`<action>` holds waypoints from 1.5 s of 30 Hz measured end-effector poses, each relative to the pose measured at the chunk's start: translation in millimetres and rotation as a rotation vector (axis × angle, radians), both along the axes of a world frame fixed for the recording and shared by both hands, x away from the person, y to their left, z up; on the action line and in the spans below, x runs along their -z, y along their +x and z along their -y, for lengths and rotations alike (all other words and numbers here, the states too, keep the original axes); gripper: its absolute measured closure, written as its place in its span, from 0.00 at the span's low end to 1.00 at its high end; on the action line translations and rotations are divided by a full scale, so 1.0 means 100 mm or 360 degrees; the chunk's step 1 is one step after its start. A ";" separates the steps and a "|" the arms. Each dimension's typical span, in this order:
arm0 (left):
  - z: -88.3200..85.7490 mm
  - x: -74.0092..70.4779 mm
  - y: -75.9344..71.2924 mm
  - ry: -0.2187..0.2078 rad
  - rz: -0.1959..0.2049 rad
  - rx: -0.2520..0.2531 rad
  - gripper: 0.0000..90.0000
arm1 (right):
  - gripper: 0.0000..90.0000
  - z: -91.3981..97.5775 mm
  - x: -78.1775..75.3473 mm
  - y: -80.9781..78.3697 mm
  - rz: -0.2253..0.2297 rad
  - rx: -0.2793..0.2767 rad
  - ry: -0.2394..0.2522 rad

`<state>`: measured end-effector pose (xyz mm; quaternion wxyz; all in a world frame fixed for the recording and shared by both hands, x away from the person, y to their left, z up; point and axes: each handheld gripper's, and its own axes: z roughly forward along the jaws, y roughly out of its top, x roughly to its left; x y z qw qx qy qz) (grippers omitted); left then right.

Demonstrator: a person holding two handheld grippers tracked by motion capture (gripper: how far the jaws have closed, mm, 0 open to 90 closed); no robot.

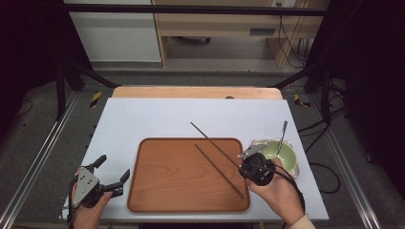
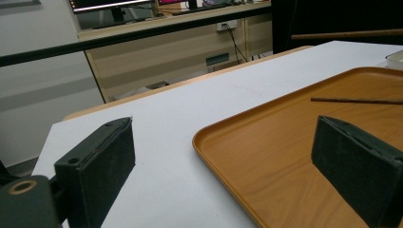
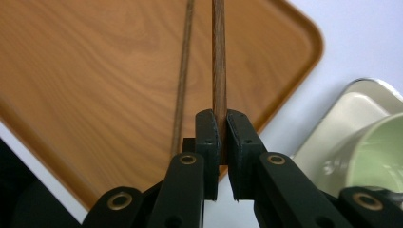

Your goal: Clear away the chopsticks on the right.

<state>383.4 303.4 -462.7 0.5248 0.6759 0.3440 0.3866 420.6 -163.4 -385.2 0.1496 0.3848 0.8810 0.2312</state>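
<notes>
Right gripper (image 3: 218, 142): its jaws are pressed together on one chopstick, near that stick's near end; in the high view it sits at the tray's right edge, held by the person's right hand (image 1: 279, 191).
Held chopstick (image 3: 219, 61): it runs straight out from the jaws over the tray; in the high view it appears to be the longer-looking stick (image 1: 215, 143), whose far tip reaches past the tray's back rim over the desk.
Second chopstick (image 3: 183, 76): it lies on the tray just beside the held one, roughly alongside it, with no gripper on it (image 1: 219, 171).
Left gripper (image 1: 106, 175): its jaws stand wide apart and hold nothing; it waits at the tray's left rim over the desk.
Tray (image 1: 162, 191): a brown wooden one, centred on the white desk (image 1: 143, 119).
Bowl (image 1: 279, 153): pale green, with a utensil handle (image 1: 283, 131) leaning out of it, standing on a small metal dish (image 1: 255, 143) just right of the tray.
Step in hand: likely the placing of the chopsticks on the tray, with one stick gripped and carried.
Next move: probably calls for lowering the held stick flat beside its partner, tip inside the rim, before the jaws part.
</notes>
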 end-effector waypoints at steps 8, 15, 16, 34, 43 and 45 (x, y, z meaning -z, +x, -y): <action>0.00 0.00 0.00 -0.0003 0.0001 0.0001 0.08 | 0.94 -0.11 0.16 -0.08 -0.0093 -0.0045 -0.0007; 0.00 0.00 0.00 -0.0007 0.0002 0.0000 0.08 | 0.94 -0.13 0.21 -0.14 -0.0138 -0.0038 0.0013; 0.00 0.00 0.00 -0.0006 0.0003 0.0001 0.08 | 0.94 -0.12 0.22 -0.14 -0.0145 -0.0045 0.0019; 0.00 -0.01 -0.01 -0.0013 0.0005 0.0006 0.08 | 0.94 -0.12 0.39 -0.25 -0.0263 -0.0005 0.0023; 0.01 -0.01 0.00 -0.0010 0.0003 0.0012 0.08 | 0.94 -0.13 0.49 -0.28 -0.0317 0.0052 0.0022; 0.01 -0.01 0.00 -0.0010 0.0003 0.0012 0.08 | 0.94 -0.13 0.51 -0.26 -0.0325 0.0057 0.0028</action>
